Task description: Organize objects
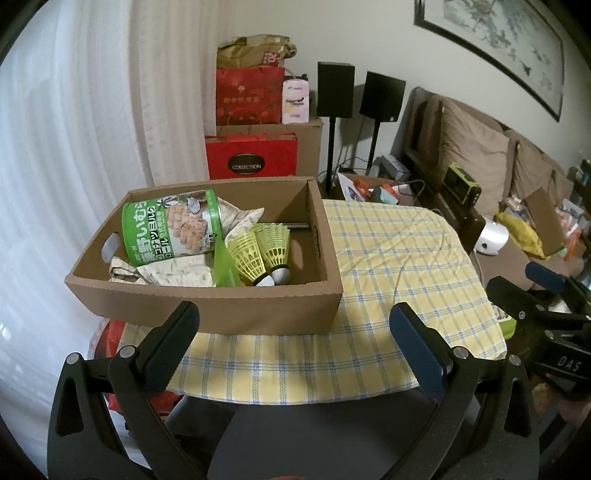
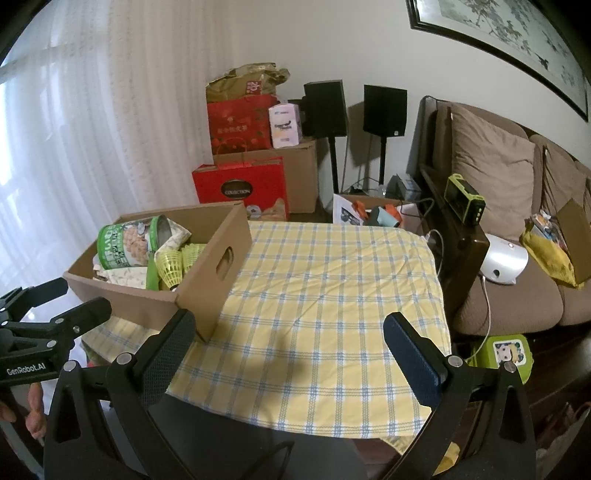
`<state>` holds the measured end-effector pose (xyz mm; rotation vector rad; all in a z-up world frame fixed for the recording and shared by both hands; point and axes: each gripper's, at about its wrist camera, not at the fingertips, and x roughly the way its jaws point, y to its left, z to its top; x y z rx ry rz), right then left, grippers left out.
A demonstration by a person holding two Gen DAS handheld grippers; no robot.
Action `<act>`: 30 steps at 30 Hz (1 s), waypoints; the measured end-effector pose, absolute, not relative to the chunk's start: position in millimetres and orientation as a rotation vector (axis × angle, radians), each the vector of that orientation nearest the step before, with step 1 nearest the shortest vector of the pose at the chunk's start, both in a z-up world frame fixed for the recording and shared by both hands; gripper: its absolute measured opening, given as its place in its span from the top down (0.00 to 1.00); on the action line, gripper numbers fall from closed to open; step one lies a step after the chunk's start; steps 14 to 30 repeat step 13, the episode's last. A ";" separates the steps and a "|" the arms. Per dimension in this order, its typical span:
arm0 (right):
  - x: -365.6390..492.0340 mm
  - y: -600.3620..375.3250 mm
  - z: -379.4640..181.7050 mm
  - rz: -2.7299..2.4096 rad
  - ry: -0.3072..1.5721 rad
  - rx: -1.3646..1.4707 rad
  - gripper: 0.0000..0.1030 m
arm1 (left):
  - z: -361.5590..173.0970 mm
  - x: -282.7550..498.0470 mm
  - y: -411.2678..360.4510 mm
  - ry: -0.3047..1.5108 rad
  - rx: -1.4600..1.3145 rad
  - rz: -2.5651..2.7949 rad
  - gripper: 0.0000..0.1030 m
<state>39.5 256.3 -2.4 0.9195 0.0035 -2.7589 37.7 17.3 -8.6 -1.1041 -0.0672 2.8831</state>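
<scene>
Inside my brown cardboard box (image 1: 207,310), the near wall hides the floor; the crumpled leaf-print paper bag (image 1: 177,271) lies half buried under the green snack tin (image 1: 171,230), whose small print I cannot read.

Background: brown sofa (image 2: 517,236) with cushions at right, white device (image 2: 504,264) on its seat. Two black speakers (image 2: 384,110) on stands against the wall. Red gift bags (image 2: 240,181) stacked with cardboard boxes by white curtain (image 2: 92,129). Framed painting (image 2: 498,33) top right.
</scene>
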 end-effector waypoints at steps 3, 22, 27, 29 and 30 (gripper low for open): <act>39.5 256.4 -2.5 -2.758 0.004 0.921 0.01 | -9.3 37.2 16.5 -0.071 -1.107 2.884 0.00; 40.3 257.0 -1.8 -2.759 0.005 0.923 0.01 | -8.5 39.0 15.1 -0.054 -1.087 2.910 0.00; 40.3 257.0 -1.8 -2.759 0.005 0.923 0.01 | -8.5 39.0 15.1 -0.054 -1.087 2.910 0.00; 40.3 257.0 -1.8 -2.759 0.005 0.923 0.01 | -8.5 39.0 15.1 -0.054 -1.087 2.910 0.00; 40.3 257.0 -1.8 -2.759 0.005 0.923 0.01 | -8.5 39.0 15.1 -0.054 -1.087 2.910 0.00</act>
